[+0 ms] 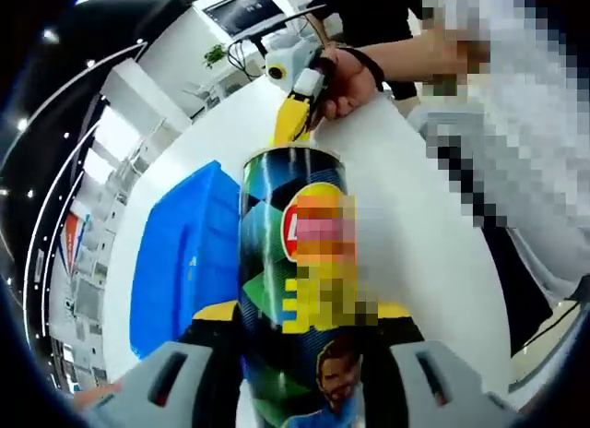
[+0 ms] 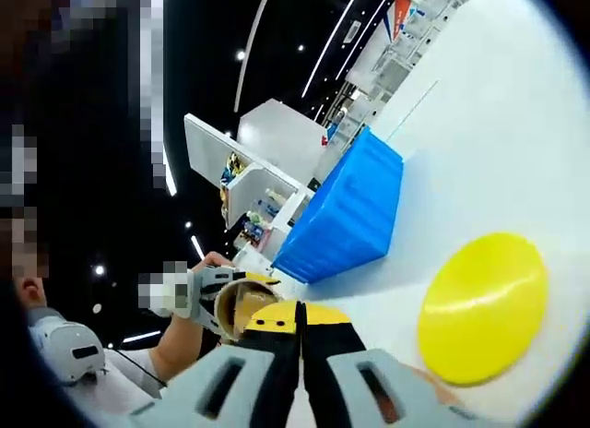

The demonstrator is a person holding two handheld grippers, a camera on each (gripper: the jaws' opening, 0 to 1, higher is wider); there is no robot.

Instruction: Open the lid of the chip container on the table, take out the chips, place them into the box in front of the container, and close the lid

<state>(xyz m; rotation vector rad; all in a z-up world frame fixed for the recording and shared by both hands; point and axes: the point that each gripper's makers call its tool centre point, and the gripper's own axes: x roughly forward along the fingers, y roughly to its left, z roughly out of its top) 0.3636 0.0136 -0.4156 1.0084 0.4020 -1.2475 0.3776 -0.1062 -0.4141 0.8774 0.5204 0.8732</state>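
Two grippers are busy here, so keep each one on its own job. Your left gripper (image 1: pixel 295 373) has its jaws clamped on the chip container (image 1: pixel 293 290), one jaw on each side of the tube. Hold it tight and do not let it tip, because its top is open and the chips could spill.

Your right gripper (image 2: pixel 300 354) has its jaws pressed together with nothing between them that I can see. In the left gripper view, its yellow tips sit right at the rim of the container. You look to be at the step of taking the chips out. Open those jaws a little before you go in, and pinch softly, because chips break fast.

The yellow lid (image 2: pixel 481 308) lies flat on the white table (image 2: pixel 479 133), off the container and just beside your right jaws. Leave it there until the chips are out.

The blue box (image 1: pixel 184 262) stands on the table just beside the container. In the right gripper view, the open tube shows near the box's near corner, well apart from the lid.
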